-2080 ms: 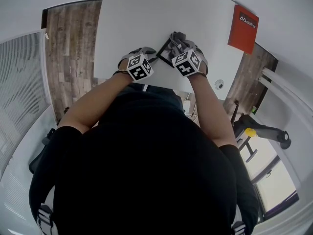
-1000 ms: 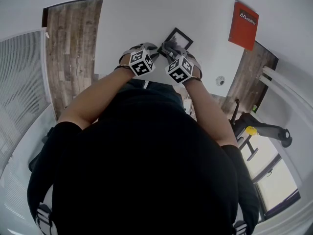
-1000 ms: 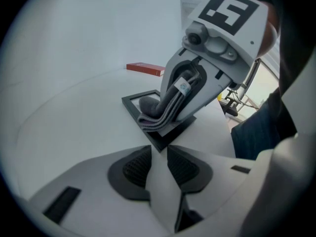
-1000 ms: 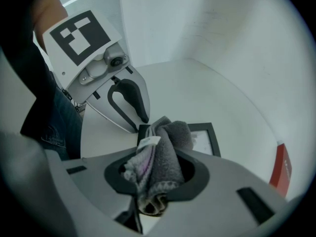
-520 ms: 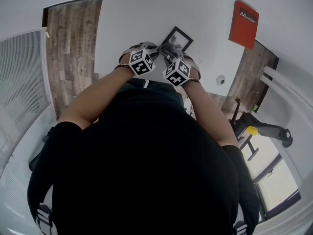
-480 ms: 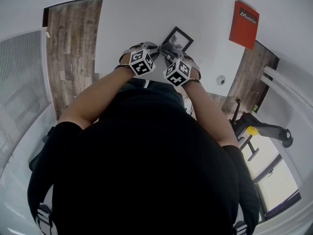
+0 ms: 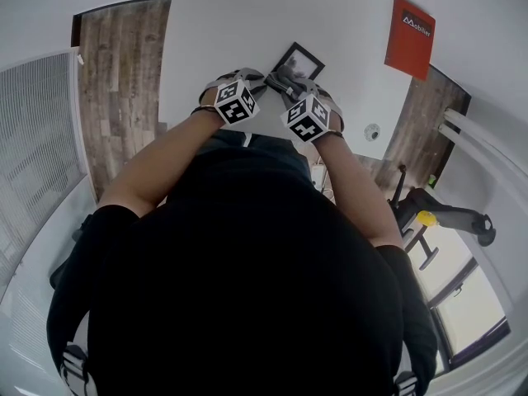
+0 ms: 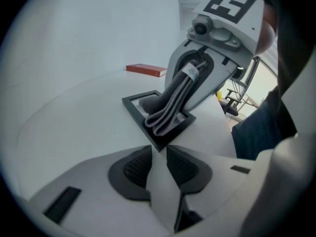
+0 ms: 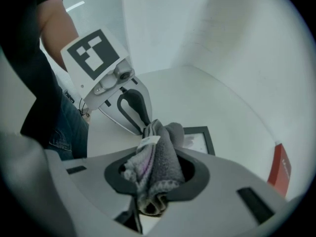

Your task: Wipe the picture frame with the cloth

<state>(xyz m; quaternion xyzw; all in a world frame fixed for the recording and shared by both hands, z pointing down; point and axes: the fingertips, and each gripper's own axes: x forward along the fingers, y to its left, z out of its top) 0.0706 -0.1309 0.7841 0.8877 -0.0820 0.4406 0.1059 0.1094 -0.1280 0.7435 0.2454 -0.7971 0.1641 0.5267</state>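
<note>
Cloth (image 9: 165,152) clamped in right gripper (image 9: 153,176), lying on frame (image 8: 133,107). Left gripper (image 8: 159,153) jaws closing, frame corner at tips, unpinched. Risk: sliding frame during wipe, from missed corner grip.

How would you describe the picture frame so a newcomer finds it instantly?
On the white table, look near the edge by the person. The picture frame lies flat there, with a grey cloth resting on it. Its black border sets it apart from the flat red booklet farther back.
</note>
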